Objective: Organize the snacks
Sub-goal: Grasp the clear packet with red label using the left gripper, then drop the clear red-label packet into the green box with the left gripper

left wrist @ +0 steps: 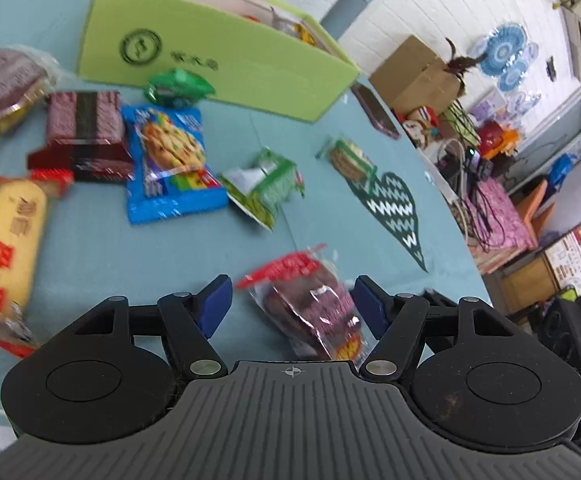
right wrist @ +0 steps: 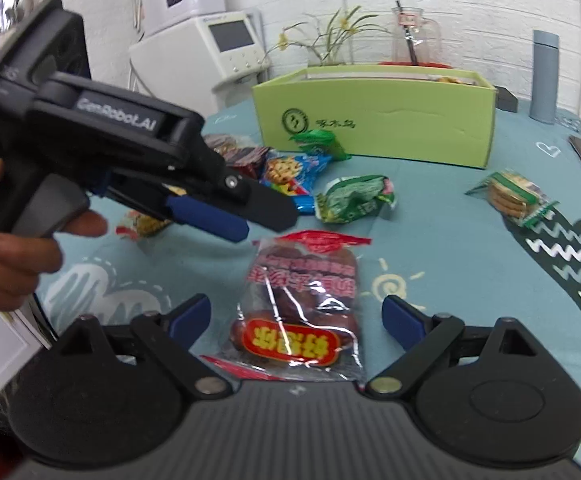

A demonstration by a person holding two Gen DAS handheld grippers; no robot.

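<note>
currently catalogued on the teal printed tablecloth (right wrist: 430, 248): a clear plastic packet of dark red-brown snacks with a red sealed top and a yellow-lettered red label (right wrist: 300, 304), laid flat between the blue-padded fingers of the right gripper (right wrist: 296, 318). its jaws are held wide apart, and neither pad is seen touching the packet. the same packet (left wrist: 314, 312) is seen between the fingers of the left gripper (left wrist: 292, 308), whose jaws are also parted, clear of the wrapper on the left side; contact on the right side cannot be told. in the right wrist view the left gripper (right wrist: 242, 220) is gripped by a hand (right wrist: 14, 256) and is seen above the table, near the packet's top.

further back, a light green cardboard box with a dark round logo (right wrist: 374, 120) is stood open. scattered before it: a blue cookie packet (left wrist: 170, 164), a crumpled green and white wrapper (right wrist: 352, 198), a small shiny green packet (left wrist: 178, 88), a clear packet of round biscuits (right wrist: 510, 194), a dark red chocolate wafer packet (left wrist: 84, 136) and a long yellow packet with red lettering (left wrist: 6, 244).
</note>
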